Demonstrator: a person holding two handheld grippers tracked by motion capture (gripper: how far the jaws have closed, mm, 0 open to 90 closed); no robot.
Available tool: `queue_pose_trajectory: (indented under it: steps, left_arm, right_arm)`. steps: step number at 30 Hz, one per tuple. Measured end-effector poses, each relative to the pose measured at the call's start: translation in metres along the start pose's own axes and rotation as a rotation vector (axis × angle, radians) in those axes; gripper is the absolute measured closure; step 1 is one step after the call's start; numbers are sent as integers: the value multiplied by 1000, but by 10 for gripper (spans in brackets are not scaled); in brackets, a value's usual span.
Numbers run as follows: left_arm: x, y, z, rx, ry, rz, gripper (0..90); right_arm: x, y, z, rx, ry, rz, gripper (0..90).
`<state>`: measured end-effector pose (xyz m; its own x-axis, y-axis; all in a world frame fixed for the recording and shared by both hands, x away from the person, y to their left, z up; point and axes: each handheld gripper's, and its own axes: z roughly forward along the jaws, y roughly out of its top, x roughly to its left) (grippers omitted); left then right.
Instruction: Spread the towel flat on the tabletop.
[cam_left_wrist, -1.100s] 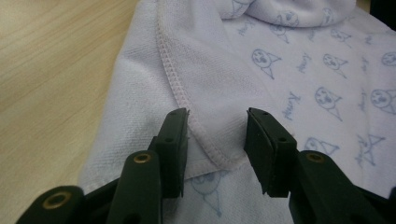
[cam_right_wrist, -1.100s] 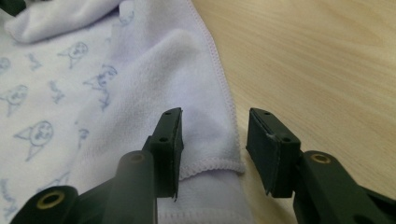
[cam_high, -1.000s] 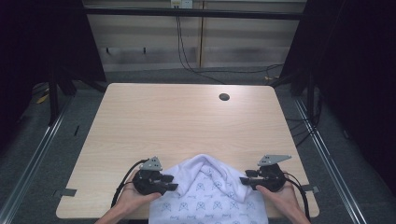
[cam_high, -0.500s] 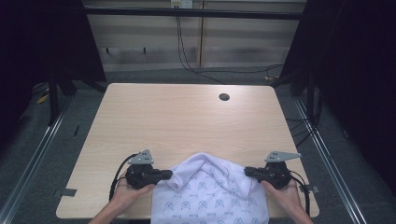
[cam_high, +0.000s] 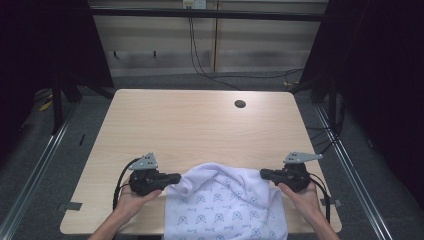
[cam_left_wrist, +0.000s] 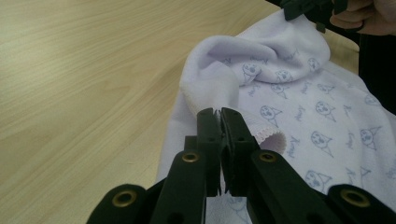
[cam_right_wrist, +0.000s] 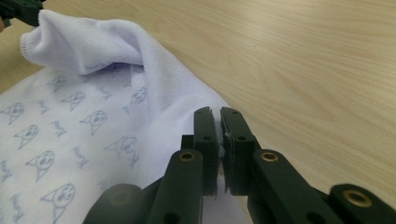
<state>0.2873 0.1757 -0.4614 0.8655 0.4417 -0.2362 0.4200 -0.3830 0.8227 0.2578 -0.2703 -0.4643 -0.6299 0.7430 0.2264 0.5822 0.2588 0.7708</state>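
My left tool (cam_high: 172, 177) clamped tight on white printed cloth (cam_high: 225, 210) corner; my right tool (cam_high: 264, 174) pinching opposite corner. Cloth bunched between, lying on desk (cam_high: 200, 125) near edge.

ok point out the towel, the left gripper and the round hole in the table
towel (cam_high: 225, 210), high view, printed middle panel
left gripper (cam_left_wrist: 220, 119), left gripper view, closed jaw tips pinching the hem
round hole (cam_high: 240, 104), high view, its dark centre

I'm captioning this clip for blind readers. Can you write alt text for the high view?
Two hands pinch a white printed towel at the near edge of a wooden table, the left hand-held gripper and right hand-held gripper each shut on an upper corner. Its lower part hangs over the table's edge.
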Motion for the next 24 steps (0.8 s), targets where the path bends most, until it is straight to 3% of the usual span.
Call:
queue_pose_trajectory:
  steps: [3,6,10,13,19,21,24]
  left_arm:
    - [4,4,-7,-13,17,12,874]
    - [15,20,-21,-95,51,-3,875]
    - [33,44,-28,-123,102,4,876]
    - [43,63,-34,-134,141,23,876]
    - [75,110,-44,-171,244,49,877]
    - [84,120,-45,-187,255,51,876]
    - [99,132,-42,-196,290,21,855]
  right_arm:
    - [-2,5,-5,-21,-6,-9,871]
    - [-6,20,-24,-93,-21,-12,872]
    - [-15,50,-49,-188,-65,-20,872]
    - [-21,79,-58,-231,-91,-55,872]
    - [-31,135,-47,-228,-134,-110,872]
    - [-37,150,-41,-232,-150,-116,872]
    - [-50,166,-29,-247,-175,-103,868]
